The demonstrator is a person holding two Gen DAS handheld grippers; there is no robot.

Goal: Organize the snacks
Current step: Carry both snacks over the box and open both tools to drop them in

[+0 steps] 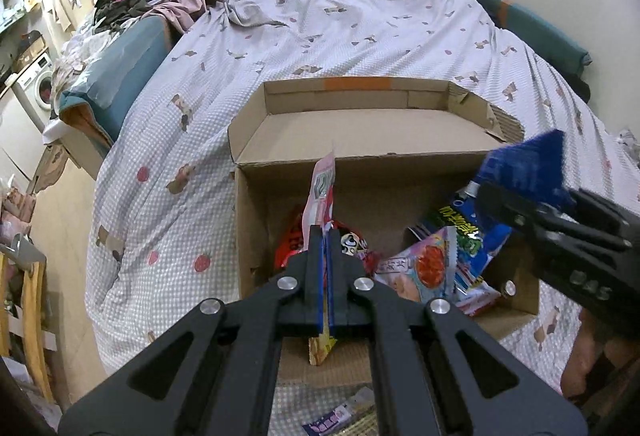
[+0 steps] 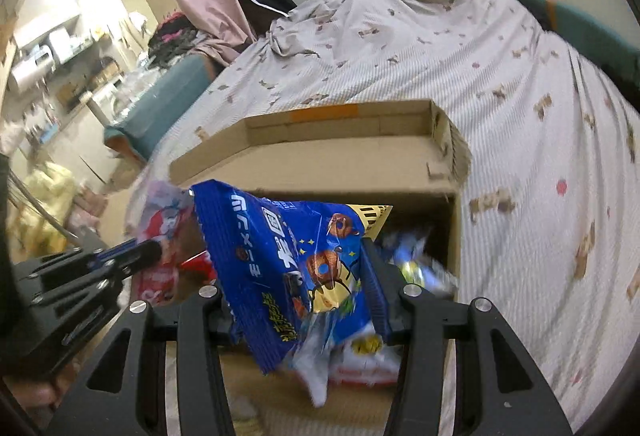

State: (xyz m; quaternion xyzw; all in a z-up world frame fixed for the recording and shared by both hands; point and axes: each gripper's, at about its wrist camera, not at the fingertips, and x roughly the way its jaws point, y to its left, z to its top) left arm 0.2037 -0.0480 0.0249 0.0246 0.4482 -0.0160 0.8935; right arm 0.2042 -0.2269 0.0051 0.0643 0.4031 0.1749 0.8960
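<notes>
A thin pink packet (image 1: 323,195) is pinched edge-on in the left gripper (image 1: 325,236), whose jaws are pressed flat together on it, above the open box (image 1: 256,236) on the bed (image 1: 360,27). A blue bag (image 2: 288,268) is clamped between the part-spread jaws of the right gripper (image 2: 298,300), over the box's right side. Both are seemingly held there for dropping among the snacks (image 1: 424,268) already inside.

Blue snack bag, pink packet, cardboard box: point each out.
blue snack bag (image 2: 288,260), right wrist view, printed front.
pink packet (image 1: 322,191), left wrist view, upper half.
cardboard box (image 1: 360,131), left wrist view, open lid flap.
</notes>
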